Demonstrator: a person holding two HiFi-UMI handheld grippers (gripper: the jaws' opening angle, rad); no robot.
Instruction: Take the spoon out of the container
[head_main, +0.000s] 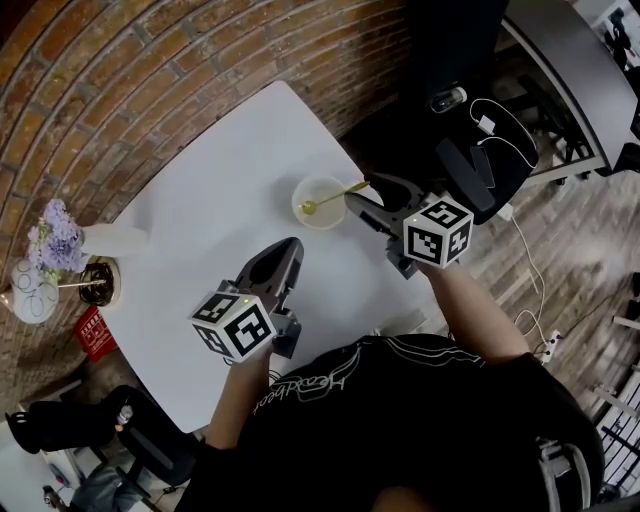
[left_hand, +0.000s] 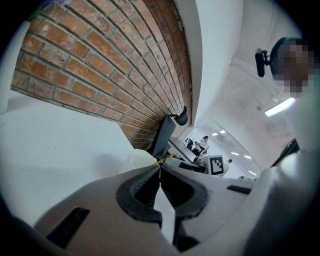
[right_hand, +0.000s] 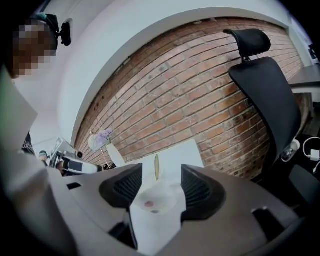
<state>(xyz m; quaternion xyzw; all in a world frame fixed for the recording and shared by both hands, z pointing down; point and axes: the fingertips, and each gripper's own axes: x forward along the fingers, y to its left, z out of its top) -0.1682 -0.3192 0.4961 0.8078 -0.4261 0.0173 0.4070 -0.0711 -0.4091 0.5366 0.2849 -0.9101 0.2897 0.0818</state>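
Spoon (head_main: 335, 197) rests in the container (head_main: 318, 226) on the table (head_main: 220, 200), its handle slanting up over the rim toward the right gripper (head_main: 363, 190). That gripper's jaws are spread, and the handle end sits in line with their gap. The left gripper (head_main: 288, 248), jaws pressed together on nothing, hangs farther off.

In the left gripper view the body of the left tool (left_hand: 160, 169) hides most of the container (left_hand: 136, 161), and only a yellow sliver of the spoon (left_hand: 161, 161) shows past its closed jaws. In the right gripper view a small reddish spot (right_hand: 149, 203) inside the container is too blurred to name. In the head view the person's torso (head_main: 400, 420) covers the near edge of the bench (head_main: 200, 200).
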